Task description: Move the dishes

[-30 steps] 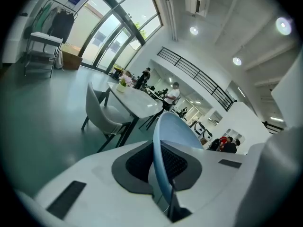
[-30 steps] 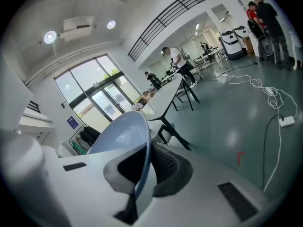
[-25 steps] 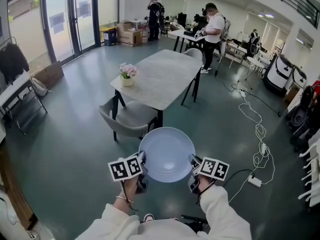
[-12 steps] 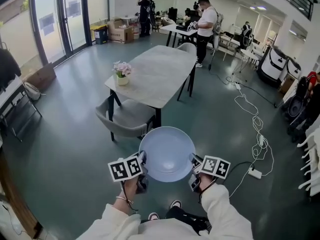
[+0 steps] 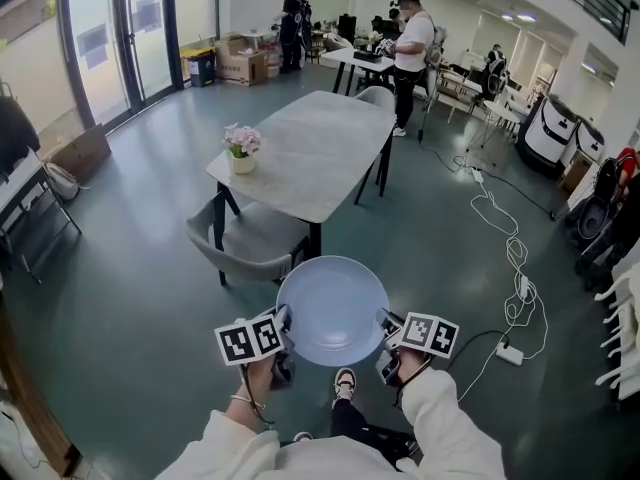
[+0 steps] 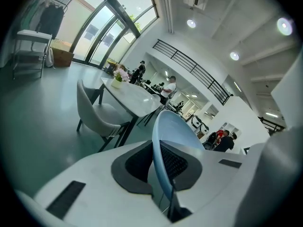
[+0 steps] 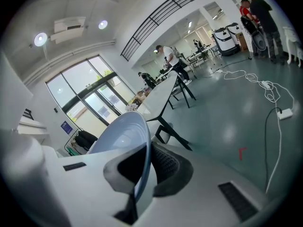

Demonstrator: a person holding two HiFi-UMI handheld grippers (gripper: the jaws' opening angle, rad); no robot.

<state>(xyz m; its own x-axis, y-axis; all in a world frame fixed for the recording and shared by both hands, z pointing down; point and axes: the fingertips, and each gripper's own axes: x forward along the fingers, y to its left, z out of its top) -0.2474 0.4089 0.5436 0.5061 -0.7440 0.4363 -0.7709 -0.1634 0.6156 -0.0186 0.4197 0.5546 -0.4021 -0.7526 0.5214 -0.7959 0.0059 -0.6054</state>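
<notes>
A pale blue round plate is carried level in the air, above the floor and short of the table. My left gripper is shut on its left rim and my right gripper is shut on its right rim. In the left gripper view the plate stands edge-on between the black pads. The right gripper view shows the plate clamped the same way, its hollow side facing left.
A grey marble-top table stands ahead with a small pot of pink flowers on its near left corner. A grey chair sits at its near end. White cables and a power strip lie on the floor at right. People stand at far desks.
The view has advanced slightly toward the table. A shoe now shows below the plate. Both grippers keep the same hold on the plate.
</notes>
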